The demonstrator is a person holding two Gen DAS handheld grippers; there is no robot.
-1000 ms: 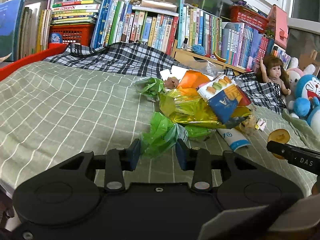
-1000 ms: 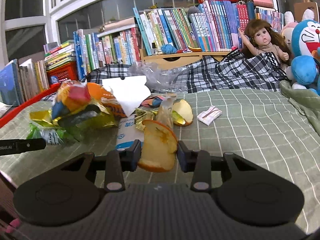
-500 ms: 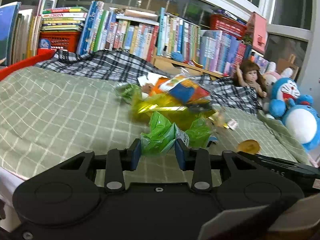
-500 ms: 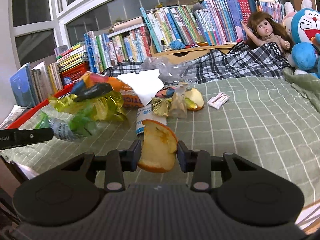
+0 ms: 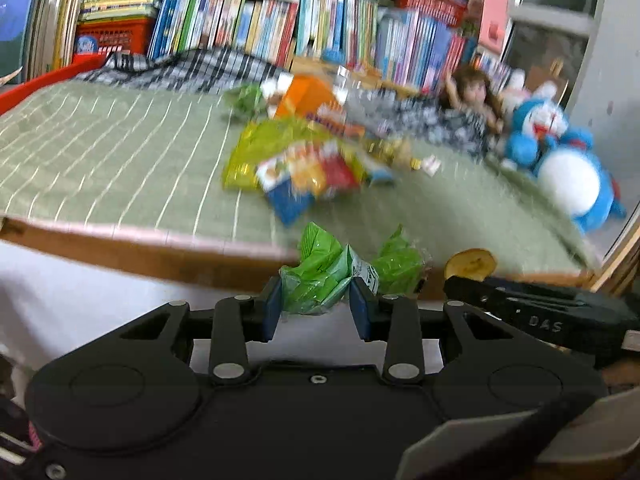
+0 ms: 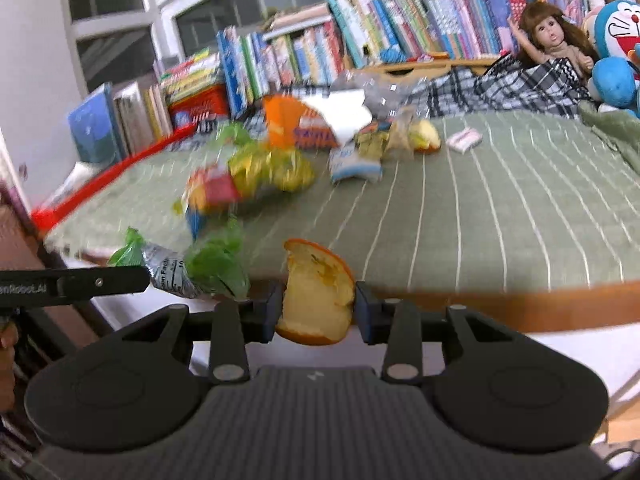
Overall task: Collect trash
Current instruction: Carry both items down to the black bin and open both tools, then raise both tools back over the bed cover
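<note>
Pads of the left gripper (image 5: 316,307) pinch a crumpled green plastic wrapper (image 5: 320,276), and the right gripper (image 6: 316,310) clamps a bitten apple piece (image 6: 316,292), each lifted clear and hanging just off the bed's near edge (image 6: 520,304), probably for carrying to a bin that is not in view. Farther in, mid-bed, more trash lies well apart from both: the snack bags (image 5: 304,172), an orange packet (image 5: 306,94) and an apple core (image 6: 426,140), short of the plaid blanket (image 6: 520,84) and bookshelf (image 5: 240,28).
</note>
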